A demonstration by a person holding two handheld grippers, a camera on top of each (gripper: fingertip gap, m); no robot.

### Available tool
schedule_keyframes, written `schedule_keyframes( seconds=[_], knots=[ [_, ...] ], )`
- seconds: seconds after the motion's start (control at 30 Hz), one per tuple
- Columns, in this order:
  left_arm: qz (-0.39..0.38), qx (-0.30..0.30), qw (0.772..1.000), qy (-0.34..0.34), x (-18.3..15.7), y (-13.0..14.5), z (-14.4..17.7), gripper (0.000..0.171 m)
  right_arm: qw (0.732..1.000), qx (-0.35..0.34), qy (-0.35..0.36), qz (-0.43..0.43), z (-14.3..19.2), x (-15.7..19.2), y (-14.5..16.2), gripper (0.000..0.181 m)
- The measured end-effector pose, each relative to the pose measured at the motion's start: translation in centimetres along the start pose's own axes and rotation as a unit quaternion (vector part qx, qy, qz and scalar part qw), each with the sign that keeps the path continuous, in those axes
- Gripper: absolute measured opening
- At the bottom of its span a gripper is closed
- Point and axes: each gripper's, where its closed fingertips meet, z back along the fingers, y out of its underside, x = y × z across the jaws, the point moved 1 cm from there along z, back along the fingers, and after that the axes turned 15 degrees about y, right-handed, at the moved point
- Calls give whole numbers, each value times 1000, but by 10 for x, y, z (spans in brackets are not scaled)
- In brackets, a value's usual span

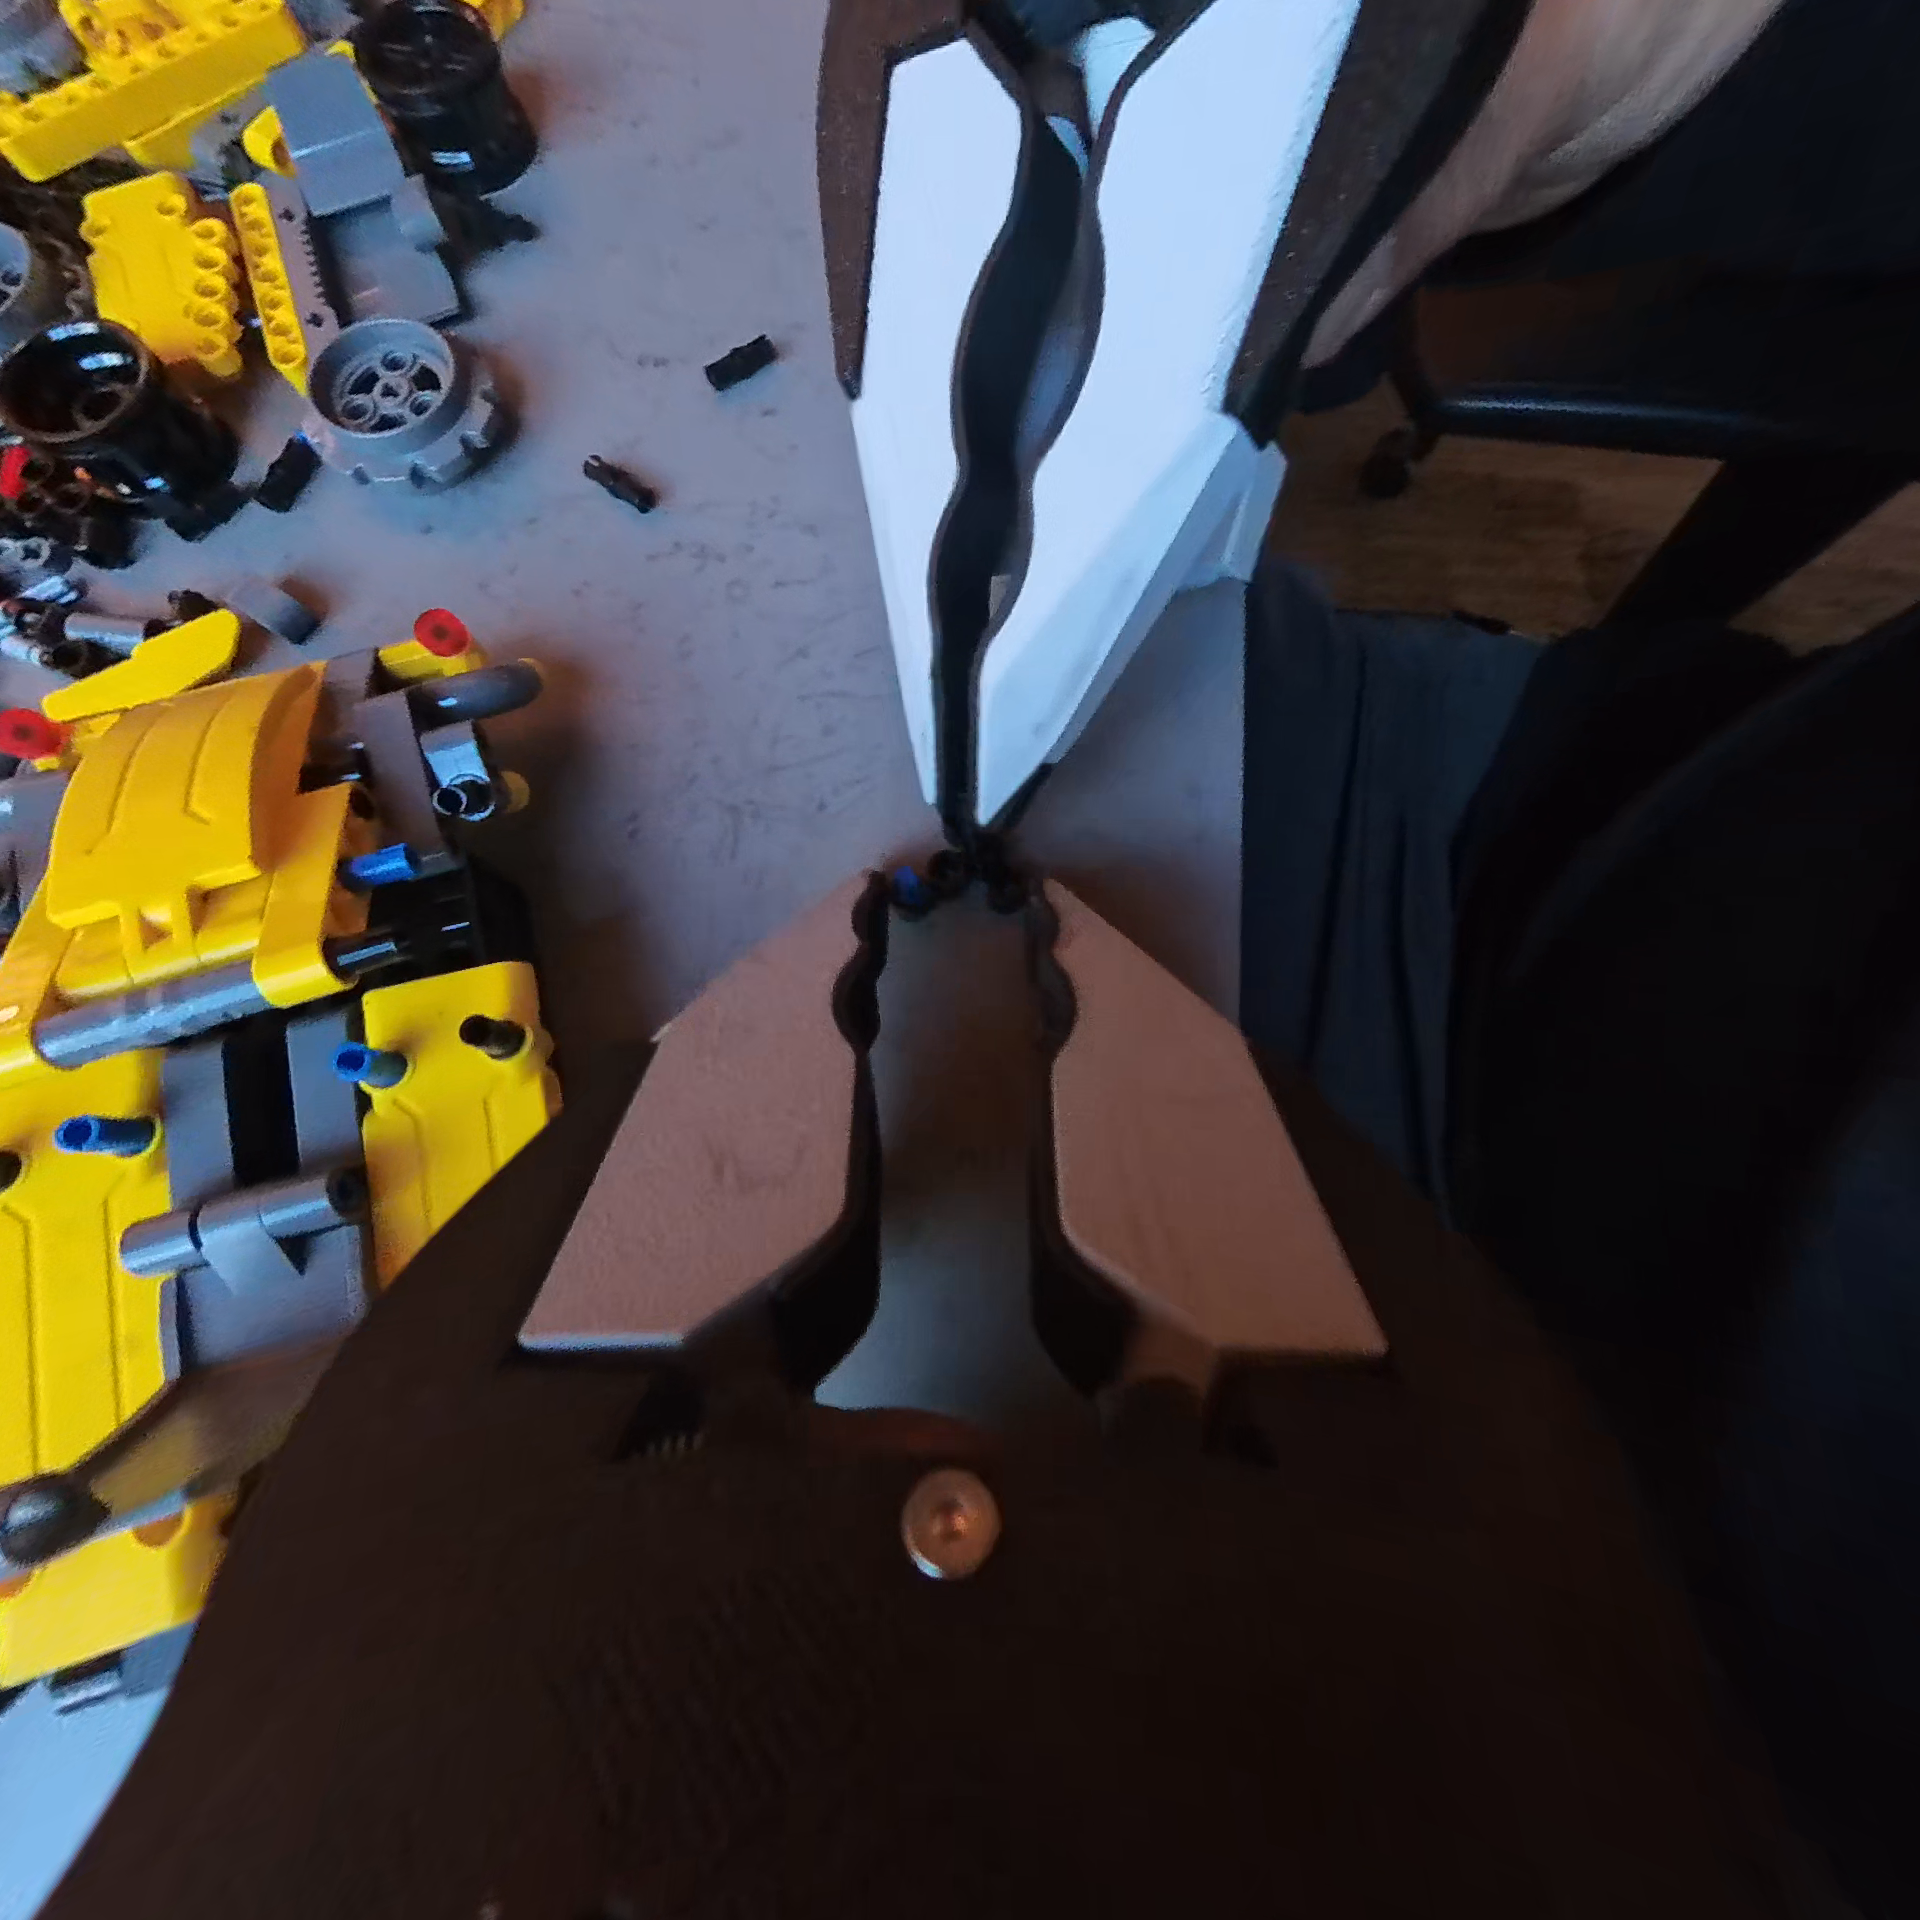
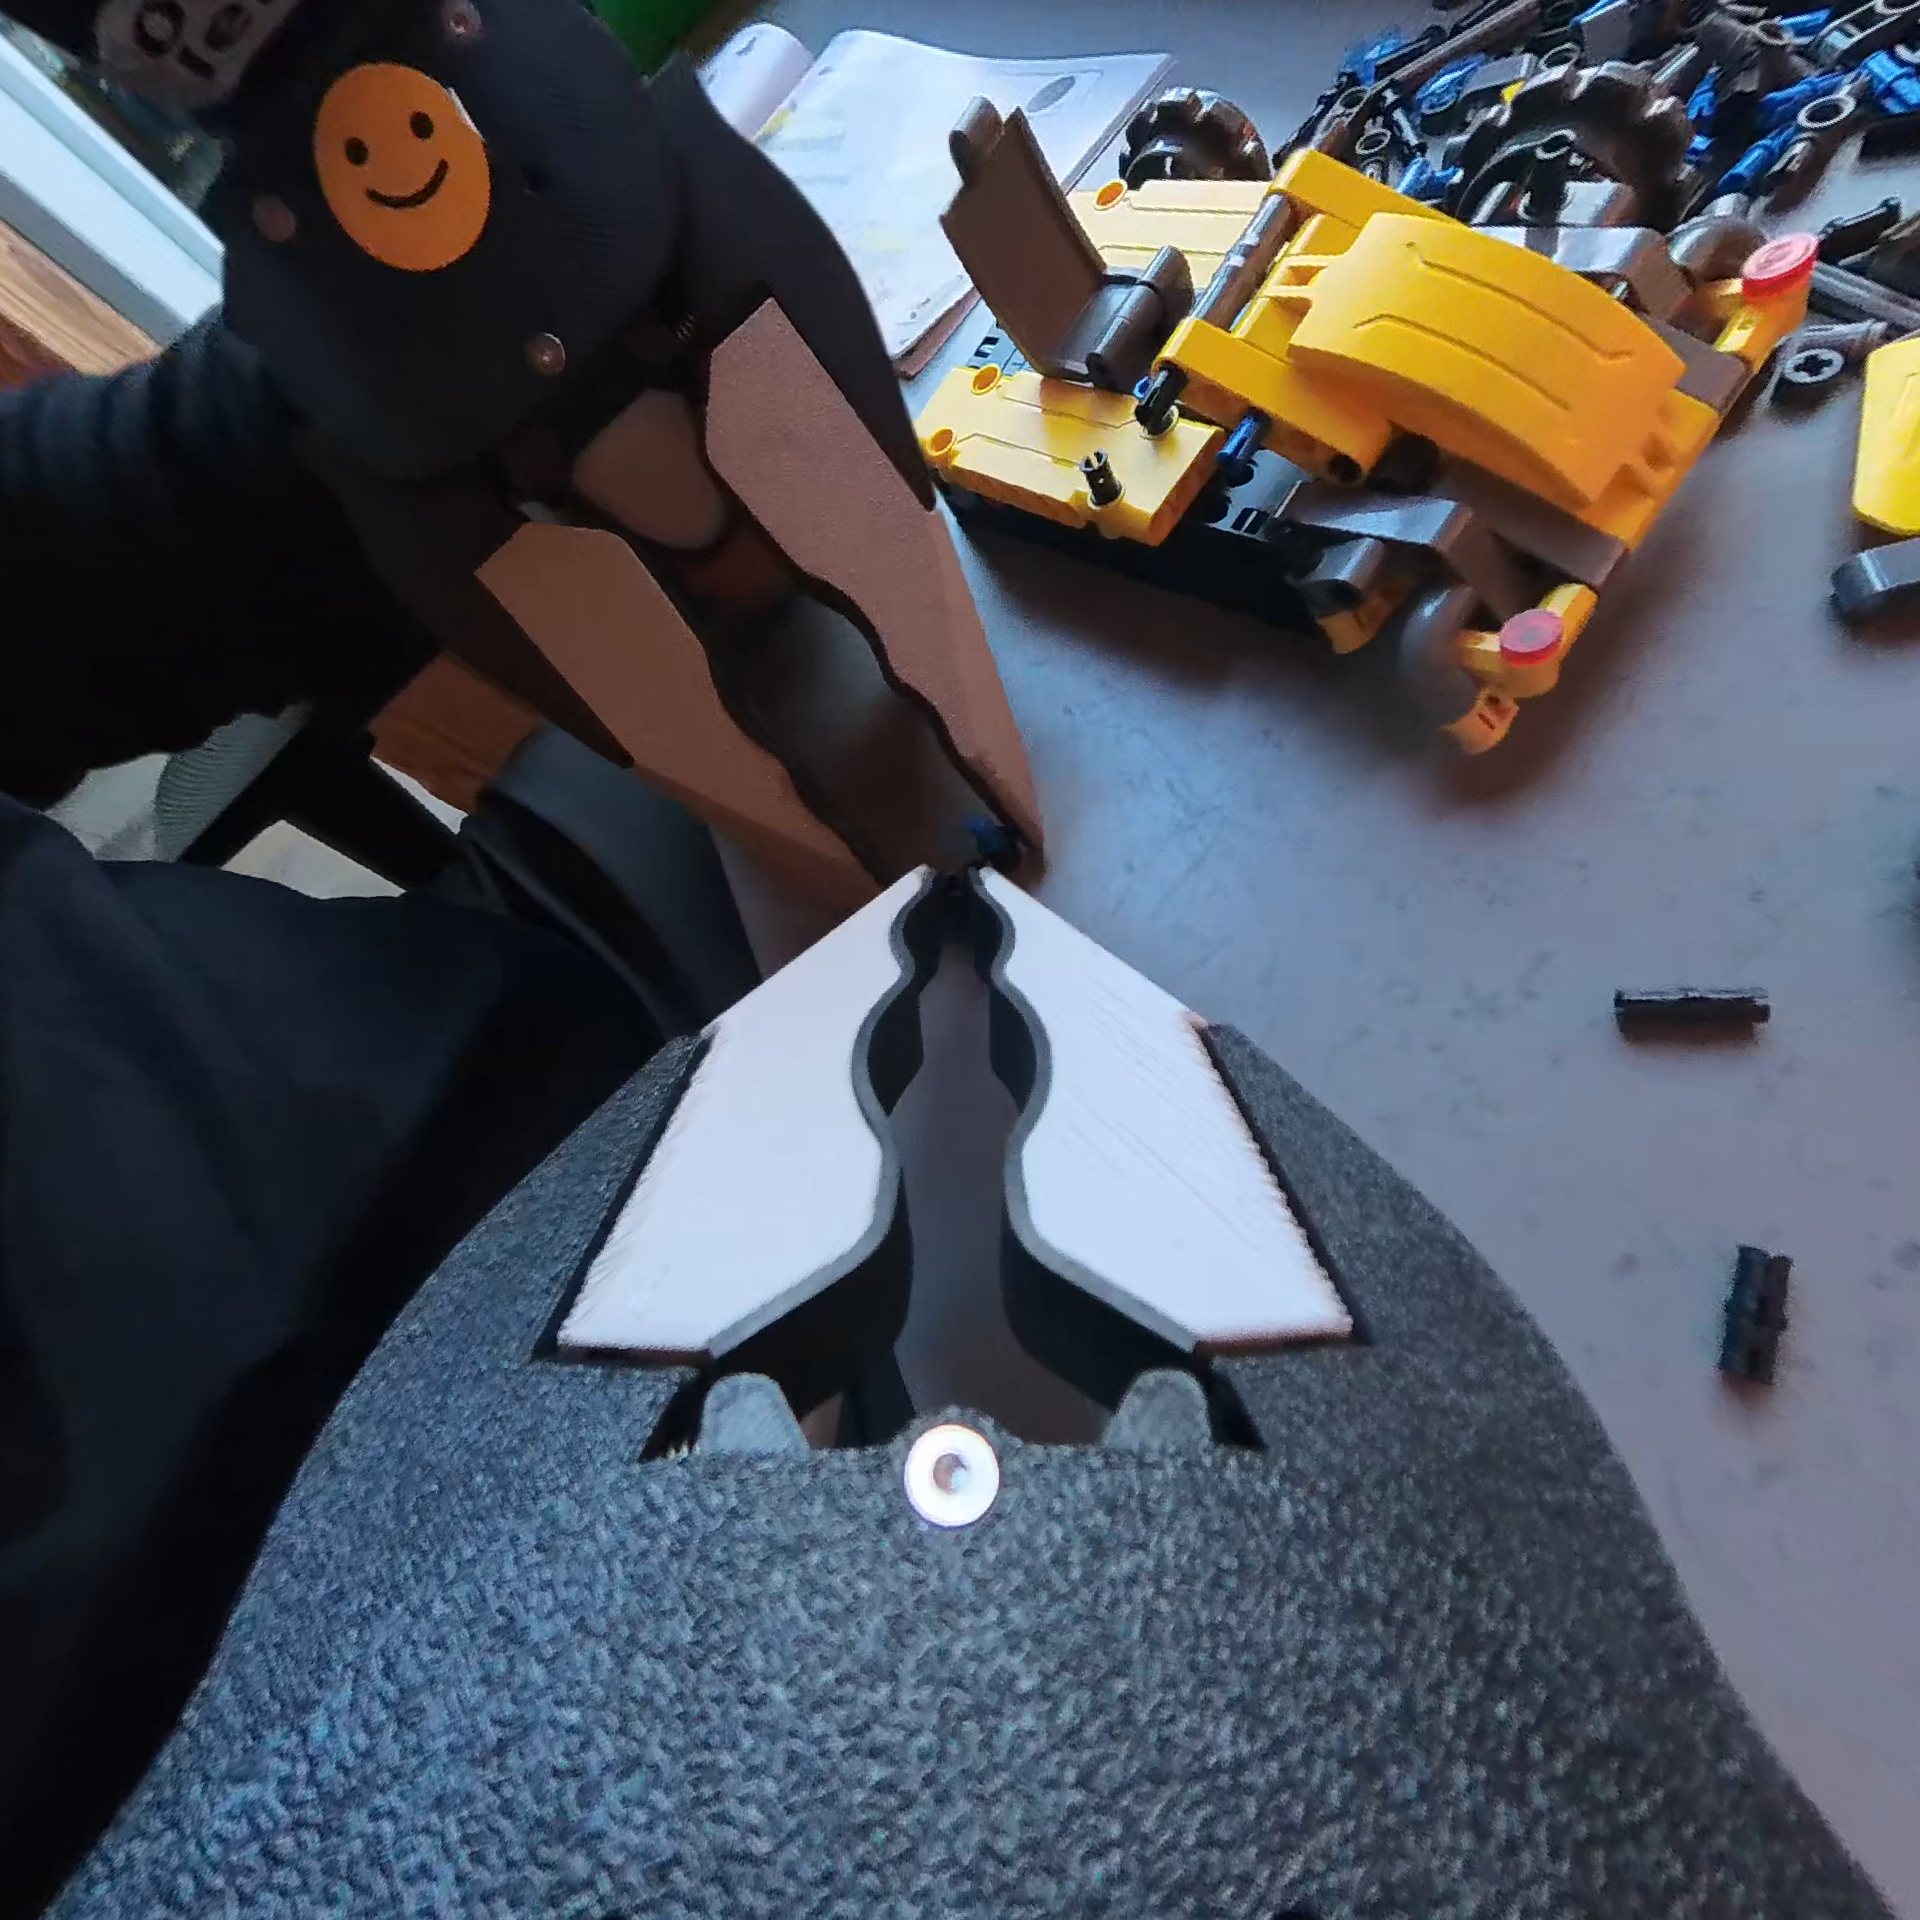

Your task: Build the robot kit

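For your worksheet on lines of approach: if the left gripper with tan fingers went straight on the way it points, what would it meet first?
The left gripper would almost at once meet the tips of the white-fingered right gripper, which faces it tip to tip. A small black and blue connector piece sits between the tips. Depth is hard to judge.

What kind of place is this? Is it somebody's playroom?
Probably a desk or hobby table in a home or office, not surely a playroom. A grey tabletop holds a half-built yellow brick vehicle, loose wheels and pins, and an open instruction booklet. A wooden floor shows beyond.
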Motion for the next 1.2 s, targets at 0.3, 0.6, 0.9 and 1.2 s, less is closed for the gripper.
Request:
schedule_keyframes(
  seconds=[0.3, 0.6, 0.9, 1.2],
  knots=[
    [91, -17, 994, -57, -6, 3, 2, 29, 1000, 5, 23, 19, -4, -1, -2, 4],
    [73, -13, 997, -38, -20, 16, 14, 31, 1000, -7, 18, 22, -4, 4, -7, 4],
    [-26, 28, 998, -40, 2, 8, 11, 23, 999, -6, 27, 38, -1, 4, -6, 4],
    [-9, 2, 1000, 18, -1, 9, 9, 4, 998, -4, 22, 66, 0, 6, -4, 4]
  ],
)
